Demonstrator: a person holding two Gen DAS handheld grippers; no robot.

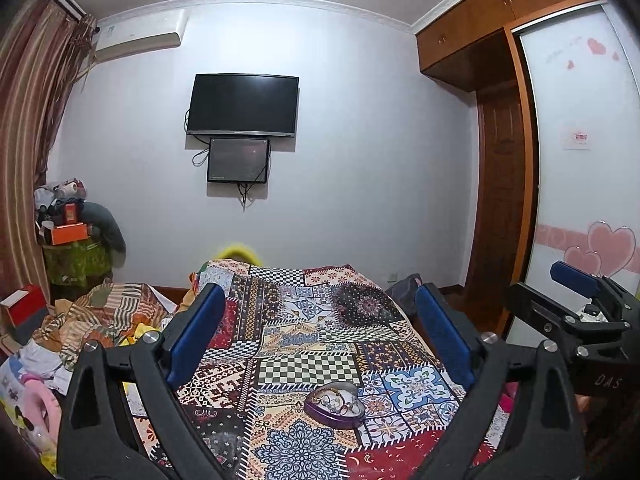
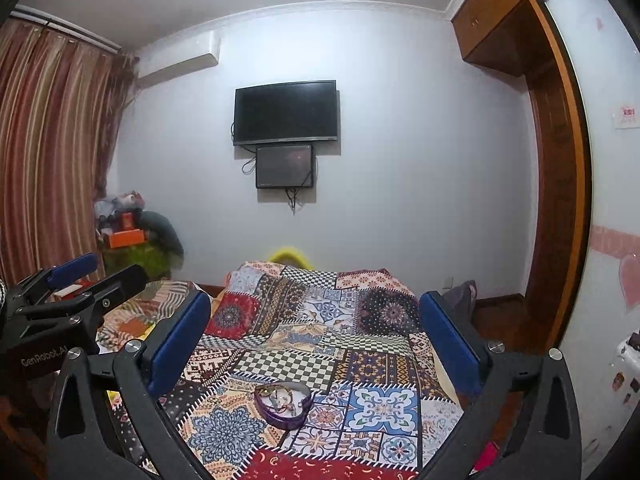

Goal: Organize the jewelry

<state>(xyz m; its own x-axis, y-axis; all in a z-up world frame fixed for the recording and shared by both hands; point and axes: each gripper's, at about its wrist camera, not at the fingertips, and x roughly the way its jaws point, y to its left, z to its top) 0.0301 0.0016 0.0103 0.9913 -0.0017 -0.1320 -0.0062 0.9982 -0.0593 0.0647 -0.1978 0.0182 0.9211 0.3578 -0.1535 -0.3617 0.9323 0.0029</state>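
Observation:
A purple heart-shaped tin (image 1: 335, 403) holding several bracelets and rings sits on the patchwork bedspread (image 1: 304, 320). It also shows in the right wrist view (image 2: 283, 404). My left gripper (image 1: 320, 320) is open and empty, held above the bed behind the tin. My right gripper (image 2: 314, 328) is open and empty, also above the bed. Each gripper shows at the edge of the other's view: the right one (image 1: 576, 300) and the left one (image 2: 80, 280).
A wall TV (image 1: 242, 105) with a smaller screen under it hangs on the far wall. Clothes and boxes (image 1: 80, 320) are piled left of the bed. A wardrobe (image 1: 580, 160) with a sliding door stands on the right.

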